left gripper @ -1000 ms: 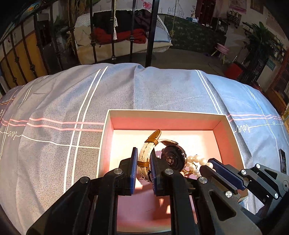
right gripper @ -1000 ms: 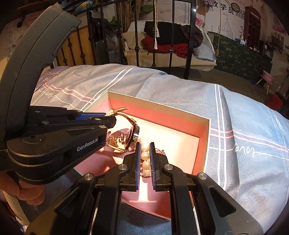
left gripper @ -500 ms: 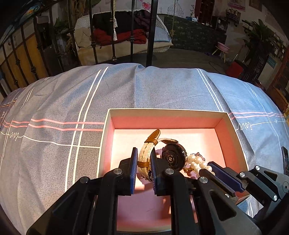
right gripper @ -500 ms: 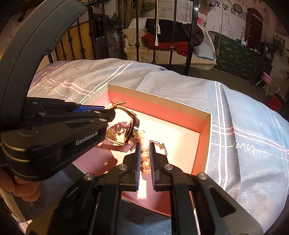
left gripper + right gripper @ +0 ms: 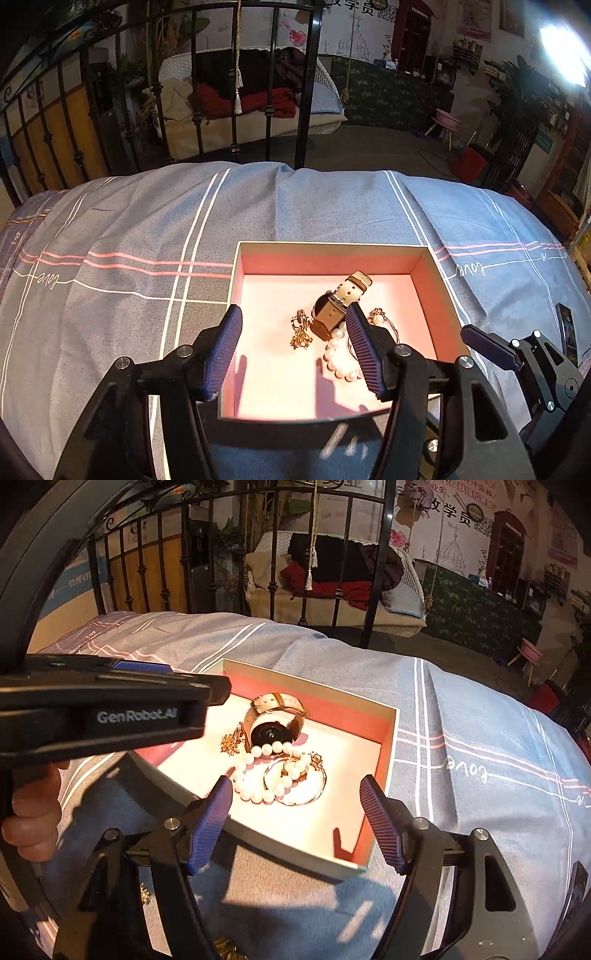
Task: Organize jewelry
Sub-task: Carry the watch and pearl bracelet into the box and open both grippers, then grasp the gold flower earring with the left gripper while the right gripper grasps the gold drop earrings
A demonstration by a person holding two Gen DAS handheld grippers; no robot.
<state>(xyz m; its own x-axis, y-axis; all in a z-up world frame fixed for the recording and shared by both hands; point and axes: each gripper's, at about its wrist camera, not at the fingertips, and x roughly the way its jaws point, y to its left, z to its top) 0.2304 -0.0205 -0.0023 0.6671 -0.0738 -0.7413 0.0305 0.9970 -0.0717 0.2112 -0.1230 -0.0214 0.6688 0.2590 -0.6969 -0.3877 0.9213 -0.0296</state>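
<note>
An open box with a pink inside [image 5: 332,244] lies on the bed. In it are a watch with a tan strap [image 5: 340,306], a pearl bracelet [image 5: 340,360] and gold earrings [image 5: 301,334]. My left gripper [image 5: 293,314] hangs above the box's near half. Its jaws are opening and the pads touch nothing. In the right wrist view the watch [image 5: 273,723], the pearls [image 5: 258,775] and a thin gold bangle [image 5: 314,794] lie in the box [image 5: 391,753]. My right gripper [image 5: 295,782] hovers over the near rim with its jaws opening and empty.
A grey-blue striped bed cover [image 5: 147,229] lies under the box, with a black iron bed rail [image 5: 303,92] behind it. A hand [image 5: 33,819] holds the left gripper's body [image 5: 110,709]. Small gold pieces [image 5: 146,895] lie on the cover near me. A phone [image 5: 567,332] lies at the right.
Both grippers have let go: the left released the watch strap, the right the pearl bracelet. Both jaws spread wide and drew back and up. The watch has tipped over in the box.
</note>
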